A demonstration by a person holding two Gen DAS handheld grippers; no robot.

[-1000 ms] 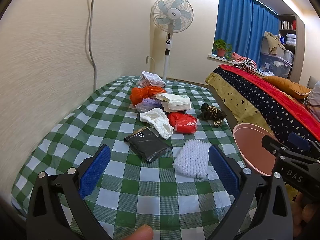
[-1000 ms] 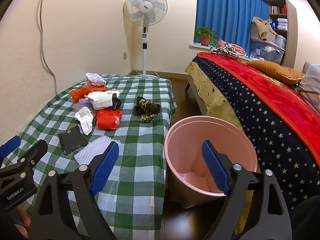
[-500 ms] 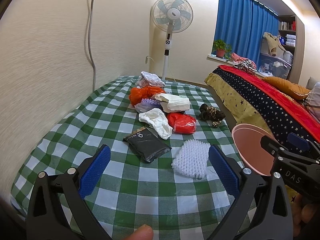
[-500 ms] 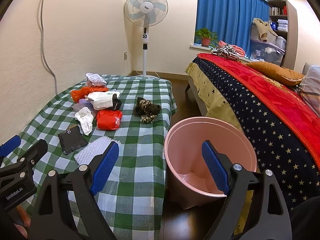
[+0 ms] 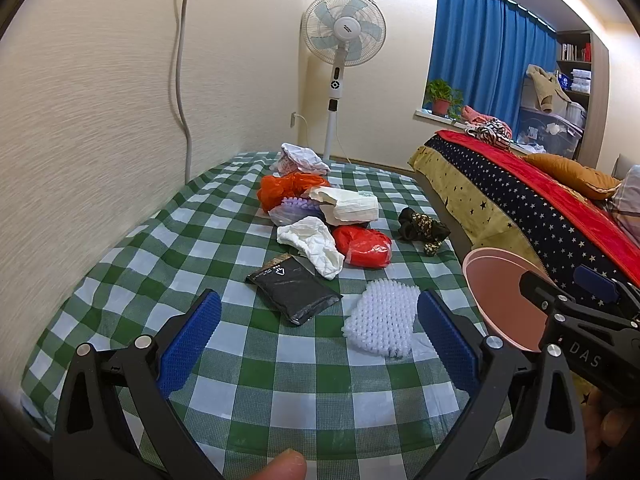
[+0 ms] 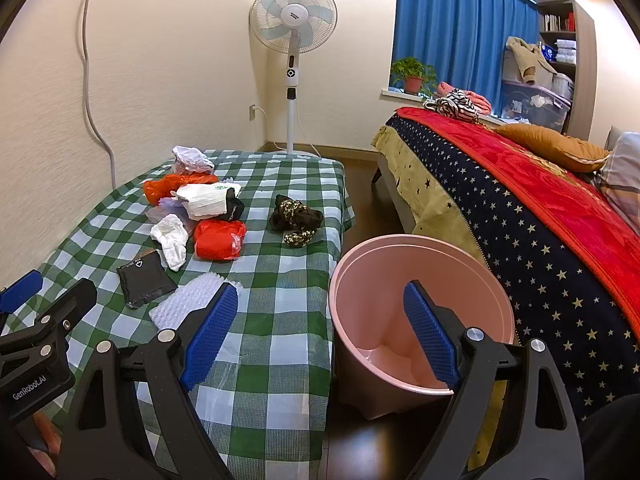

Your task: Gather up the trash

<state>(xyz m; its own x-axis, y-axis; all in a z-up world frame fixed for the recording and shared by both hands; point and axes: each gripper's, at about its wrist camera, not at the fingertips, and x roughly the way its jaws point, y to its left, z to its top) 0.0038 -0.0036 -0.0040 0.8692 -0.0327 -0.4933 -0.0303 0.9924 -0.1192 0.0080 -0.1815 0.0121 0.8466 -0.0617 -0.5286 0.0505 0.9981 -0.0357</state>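
Trash lies on a green checked table [image 5: 256,376] [image 6: 280,280]: a black pouch [image 5: 294,290] [image 6: 145,280], a white spiky pad [image 5: 384,316] [image 6: 188,300], crumpled white paper [image 5: 312,242] [image 6: 171,238], a red bag [image 5: 362,246] [image 6: 219,239], an orange bag [image 5: 286,188] [image 6: 176,185], folded white packaging [image 5: 348,206] [image 6: 208,200] and a black-and-gold wad [image 5: 422,230] [image 6: 296,220]. A pink bin [image 6: 420,316] [image 5: 500,300] stands on the floor right of the table. My left gripper [image 5: 316,328] is open over the near table, short of the pouch and pad. My right gripper [image 6: 320,328] is open, straddling the table edge and the bin rim.
A bed with a starred blue and red cover [image 6: 520,208] runs along the right, close to the bin. A standing fan [image 6: 294,40] is at the far wall, beside a blue curtain [image 6: 460,32] and a potted plant [image 6: 414,76]. A grey cable [image 5: 182,60] hangs down the left wall.
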